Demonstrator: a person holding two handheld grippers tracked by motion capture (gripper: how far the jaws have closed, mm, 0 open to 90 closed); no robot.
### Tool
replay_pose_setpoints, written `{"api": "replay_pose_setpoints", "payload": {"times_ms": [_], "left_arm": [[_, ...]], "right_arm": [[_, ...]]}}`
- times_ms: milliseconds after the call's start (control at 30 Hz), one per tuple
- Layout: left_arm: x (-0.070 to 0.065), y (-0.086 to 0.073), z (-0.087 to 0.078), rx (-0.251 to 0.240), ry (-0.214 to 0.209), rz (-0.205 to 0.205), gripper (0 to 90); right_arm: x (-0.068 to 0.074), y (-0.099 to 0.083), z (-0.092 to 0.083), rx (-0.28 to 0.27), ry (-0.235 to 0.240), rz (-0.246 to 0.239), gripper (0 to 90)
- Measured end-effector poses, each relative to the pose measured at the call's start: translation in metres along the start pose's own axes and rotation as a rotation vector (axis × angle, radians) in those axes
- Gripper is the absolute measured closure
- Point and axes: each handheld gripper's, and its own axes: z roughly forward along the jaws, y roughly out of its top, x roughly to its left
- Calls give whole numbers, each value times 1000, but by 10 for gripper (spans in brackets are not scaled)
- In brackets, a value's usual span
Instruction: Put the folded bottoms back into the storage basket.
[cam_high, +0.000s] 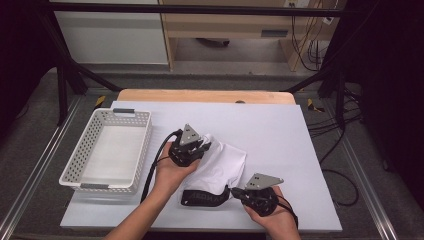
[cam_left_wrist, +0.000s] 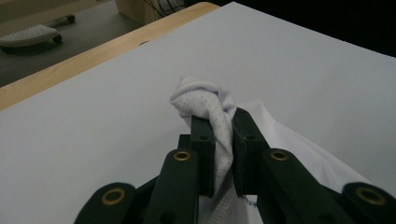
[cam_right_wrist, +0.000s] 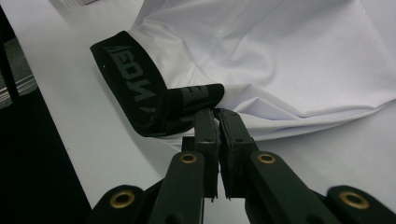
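Observation:
A white garment (cam_high: 220, 165) with a black lettered waistband (cam_high: 202, 198) lies on the white table top (cam_high: 280, 130). My left gripper (cam_high: 204, 146) is shut on a bunched white corner of the garment (cam_left_wrist: 205, 105), with mesh fabric pinched between its jaws (cam_left_wrist: 223, 140). At the garment's near edge my right gripper (cam_high: 234, 192) is shut on the end of the black waistband (cam_right_wrist: 196, 100). In the right gripper view my right gripper (cam_right_wrist: 217, 116) pinches the band and the white cloth (cam_right_wrist: 289, 56) spreads beyond it.
A white perforated basket (cam_high: 95, 172) stands at the left of the table. The table's wooden far edge (cam_high: 205, 95) shows behind the white sheet. Black frame posts (cam_high: 62, 85) and cables (cam_high: 330, 125) flank the table on the floor.

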Motion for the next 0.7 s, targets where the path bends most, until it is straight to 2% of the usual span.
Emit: {"api": "replay_pose_setpoints", "payload": {"times_ms": [267,700], "left_arm": [[1,1,0,1,-6,0,814],[1,5,-4,5,3,4,814]], "right_arm": [[-3,-4,-2,10,16,19,872],[-3,6,-3,-5,23,-4,872]]}}
